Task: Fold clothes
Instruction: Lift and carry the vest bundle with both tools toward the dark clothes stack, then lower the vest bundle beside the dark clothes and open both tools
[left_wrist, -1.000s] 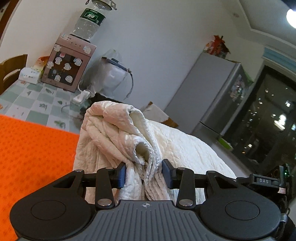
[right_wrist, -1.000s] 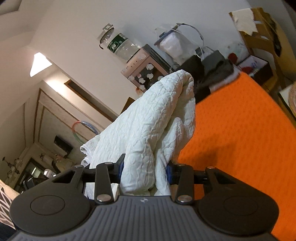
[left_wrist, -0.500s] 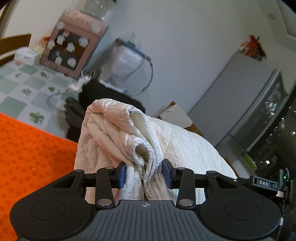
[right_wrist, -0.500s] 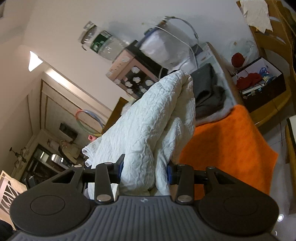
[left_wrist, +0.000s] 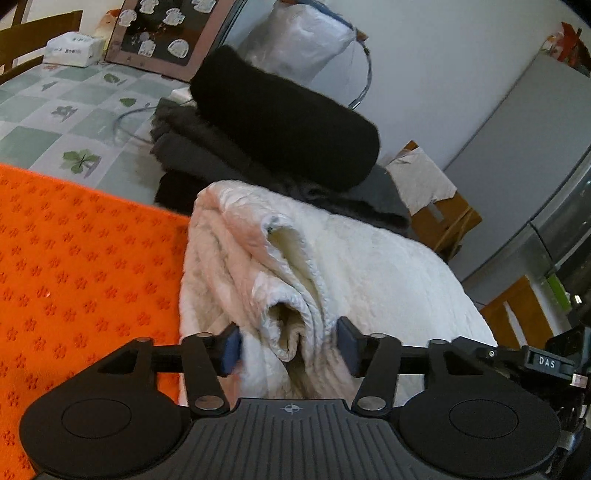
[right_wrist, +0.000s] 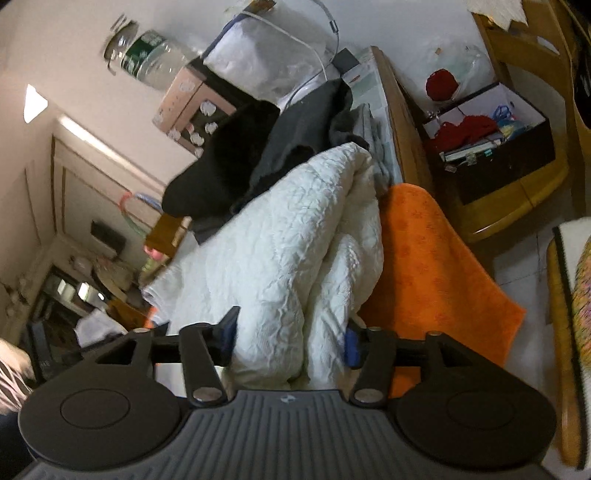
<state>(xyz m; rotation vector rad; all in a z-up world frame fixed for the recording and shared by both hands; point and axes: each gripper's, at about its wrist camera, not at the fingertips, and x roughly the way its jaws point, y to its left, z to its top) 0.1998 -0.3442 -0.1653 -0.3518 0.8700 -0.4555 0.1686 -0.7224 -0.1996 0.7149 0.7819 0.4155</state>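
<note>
Garment: a white quilted garment (left_wrist: 332, 266) is bunched between both claws and carried over the far edge of the orange mat (left_wrist: 74, 258), its leading fold close to the dark folded pile (left_wrist: 280, 140) at the far side of the worktop (left_wrist: 44, 110).

Left claw: the left claw (left_wrist: 290, 349) is clenched on a thick roll of the white fabric – several layers are seen squeezed between the blue pads.

Right claw: the right claw (right_wrist: 290, 345) is likewise clamped on a gathered bundle of the same garment (right_wrist: 288, 251), with cloth bulging above the jaws.

Step in hand: it is judged that the gathered garment is being carried toward the dark pile (right_wrist: 236, 158), or to a spot just near it; which of the two cannot be settled from these views.

How it is done well: both grips should be kept firm and level with each other so that the layers are not let slip; the bundle should be lowered flat rather than dropped, and the loose hanging edge kept from dragging across the mat and undoing the fold.

Pose, left: the left claw is held low and near, pointed forward and slightly downward over the mat's right part.

Pose, right: the right claw is rolled strongly to one side – the room appears tilted in its view – and is aimed along the garment toward the far pile.

Risk: a soft, thick bundle may be expected to spring open once it is released.
</note>
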